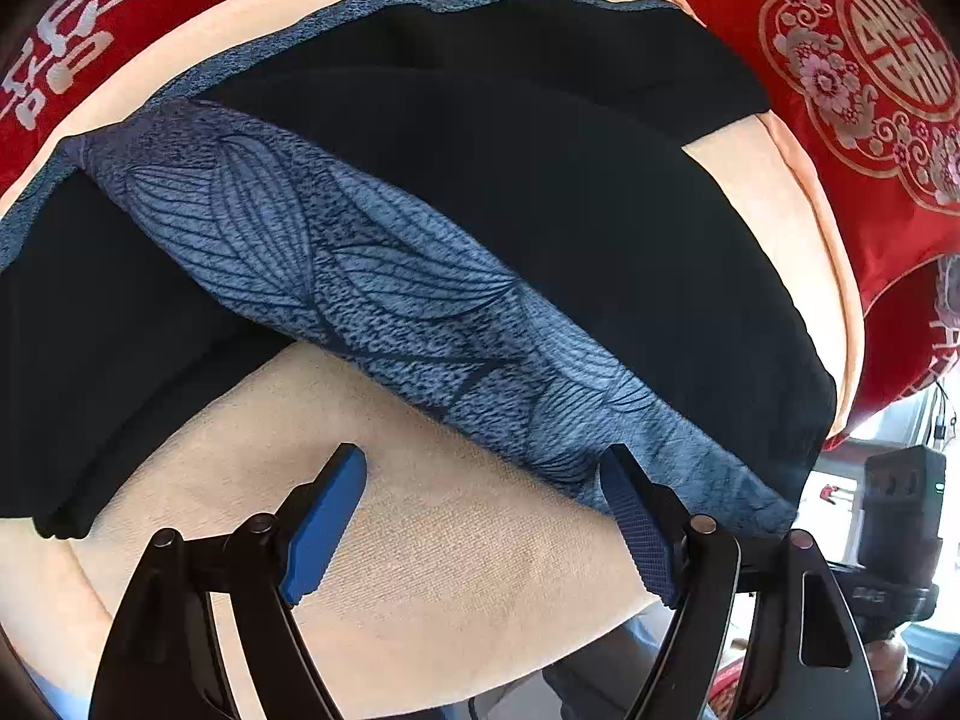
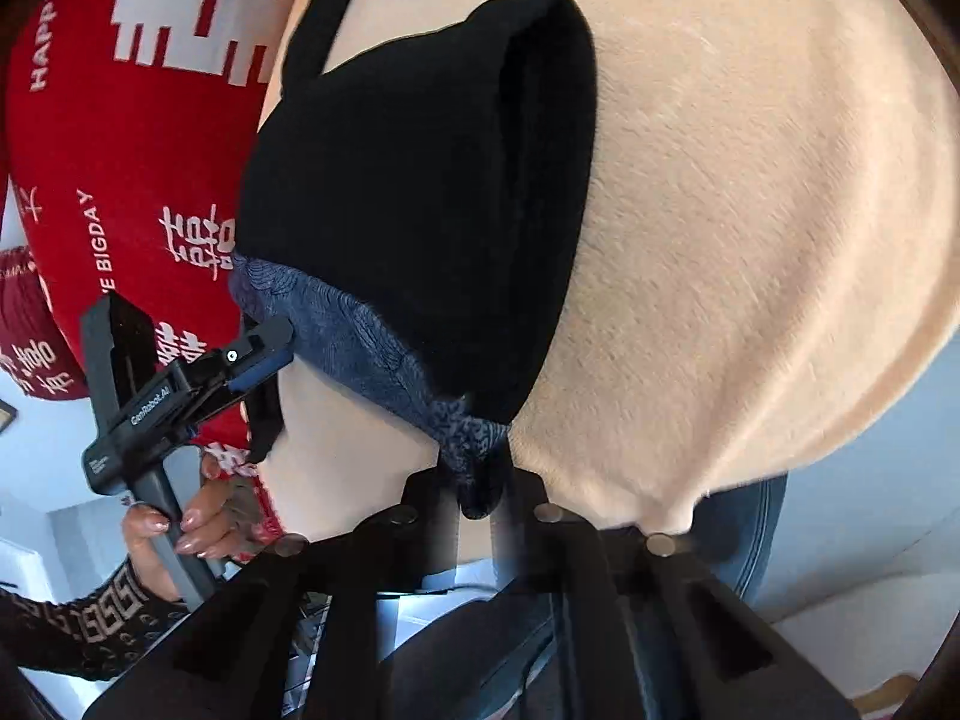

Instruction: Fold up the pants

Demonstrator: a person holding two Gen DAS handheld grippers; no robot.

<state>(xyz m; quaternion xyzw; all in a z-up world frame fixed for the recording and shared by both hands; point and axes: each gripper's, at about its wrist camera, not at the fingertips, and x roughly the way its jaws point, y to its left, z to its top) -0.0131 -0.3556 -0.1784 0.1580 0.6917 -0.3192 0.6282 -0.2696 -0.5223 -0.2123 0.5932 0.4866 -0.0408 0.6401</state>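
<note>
Here, in the left wrist view, the left gripper (image 1: 483, 480) points steeply down over a cream blanket (image 1: 456, 558); its jaws stand wide apart with nothing between them; the blue pad of one finger (image 1: 324, 531) hangs over bare blanket, while the other finger's tip sits right at the edge of the blue leaf-patterned waistband (image 1: 372, 276) of the black pants (image 1: 540, 180); whether it touches the cloth cannot be told. The pants lie spread across the blanket, the waistband running diagonally from upper left to lower right, black cloth on both sides of it; red cushions with pale characters and a gold medallion (image 1: 864, 78) lie beyond.

In the right wrist view, the right gripper (image 2: 477, 495) is closed tight on a bunched corner of the waistband (image 2: 360, 348); the black cloth of the pants (image 2: 420, 180) stretches away from that pinch over the blanket (image 2: 750, 210); at the left, the person's hand (image 2: 174, 531), in a dark patterned sleeve (image 2: 72, 624), holds the left gripper (image 2: 264, 348) with its tip just beside the far end of the waistband; a red cushion (image 2: 132, 120) lies behind it.
</note>
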